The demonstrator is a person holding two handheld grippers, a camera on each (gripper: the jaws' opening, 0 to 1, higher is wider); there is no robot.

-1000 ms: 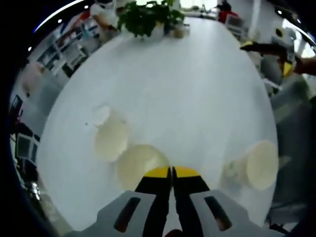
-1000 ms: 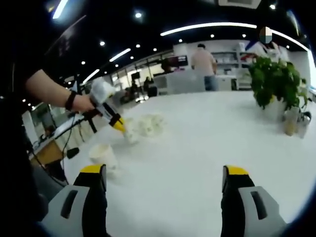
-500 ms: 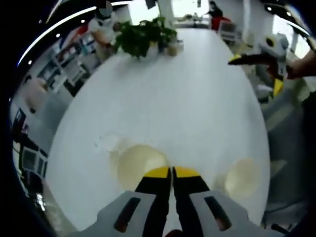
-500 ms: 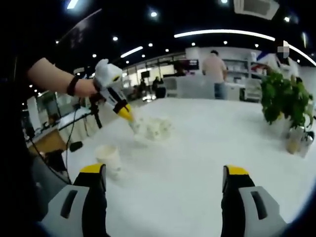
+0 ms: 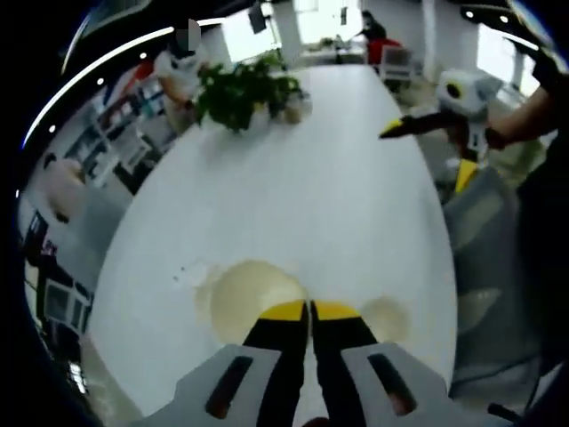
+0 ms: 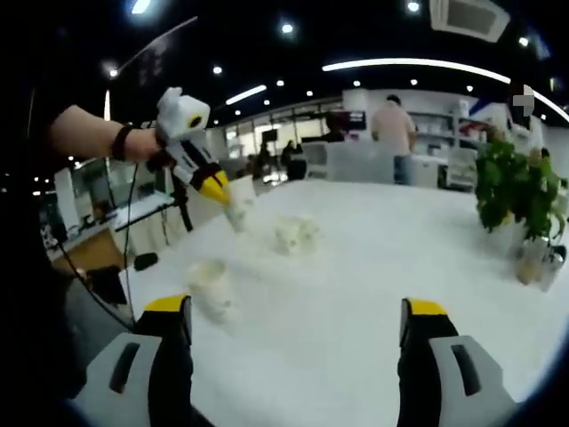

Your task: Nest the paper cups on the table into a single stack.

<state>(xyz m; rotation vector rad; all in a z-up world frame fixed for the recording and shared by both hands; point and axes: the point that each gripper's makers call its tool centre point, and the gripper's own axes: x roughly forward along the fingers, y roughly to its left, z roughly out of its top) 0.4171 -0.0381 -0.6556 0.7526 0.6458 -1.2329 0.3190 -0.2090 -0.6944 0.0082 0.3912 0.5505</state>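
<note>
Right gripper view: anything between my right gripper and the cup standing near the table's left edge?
Nothing: in the right gripper view, only bare white table lies between the open right gripper and that paper cup.

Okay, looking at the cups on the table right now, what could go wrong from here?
The left gripper holds one paper cup off the table by its rim, so it may slip or crush. The cup lying near the table edge could roll off. The right gripper is open and far from the cups.
</note>
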